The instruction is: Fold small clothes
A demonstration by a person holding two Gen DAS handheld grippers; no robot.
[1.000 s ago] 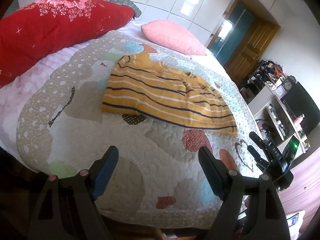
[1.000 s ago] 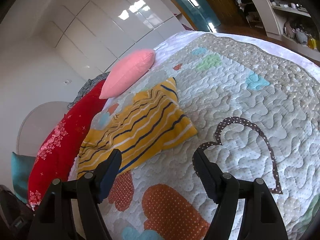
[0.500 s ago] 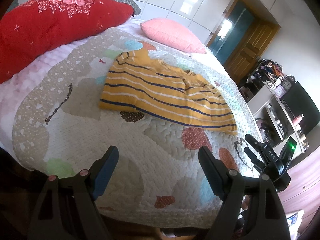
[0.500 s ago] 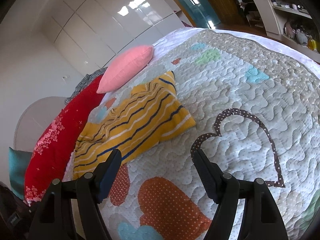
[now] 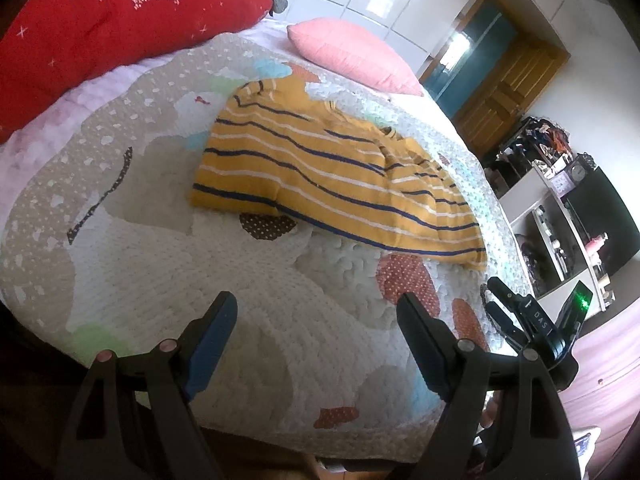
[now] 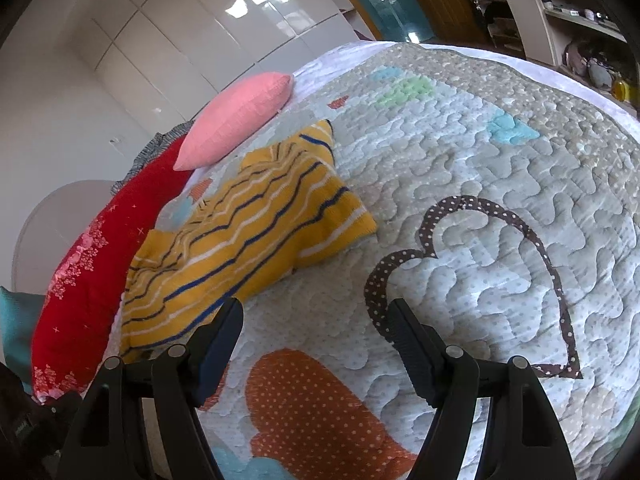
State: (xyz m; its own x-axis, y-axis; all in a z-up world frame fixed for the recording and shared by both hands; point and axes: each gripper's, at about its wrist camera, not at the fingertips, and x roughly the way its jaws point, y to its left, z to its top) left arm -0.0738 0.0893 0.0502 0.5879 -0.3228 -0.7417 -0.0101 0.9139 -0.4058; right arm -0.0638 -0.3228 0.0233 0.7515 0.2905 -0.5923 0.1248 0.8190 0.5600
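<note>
A small yellow striped top [image 5: 332, 184] lies spread on the quilted bedspread [image 5: 208, 300] of a bed, roughly in the middle of the mattress, with a red pillow [image 5: 112, 32] and a pink pillow [image 5: 352, 56] beyond it toward the headboard side. Nothing holds it yet. It is flat but rumpled, with loose folds bunched along its far edge.

The left gripper [image 5: 316, 340] hovers above bare quilt with its fingers [image 5: 212, 340] wide apart and nothing between them. The garment sits ahead of it and a little to the right in its view, clear of the fingertips. Its long axis runs across that view — from the squared-off end at the left down to the tapering end at the right — so the near long edge faces this gripper broadside.

The right gripper [image 6: 316, 340] also has its fingers [image 6: 412, 344] spread and empty. From its camera the top [image 6: 248, 236] lies ahead and to the left, its near edge just beyond the left fingertip. In the left view this gripper [image 5: 520, 320] shows at the bed's right side, near the tapering end of the garment.

So each hand is set up for its own end — the left for the squared end, the right for the tapered one, and the right looks the closer of the two. The coming move likely means reaching forward to pinch that near edge, which lies flat against the quilt and may need the fingers to dig under it.
</note>
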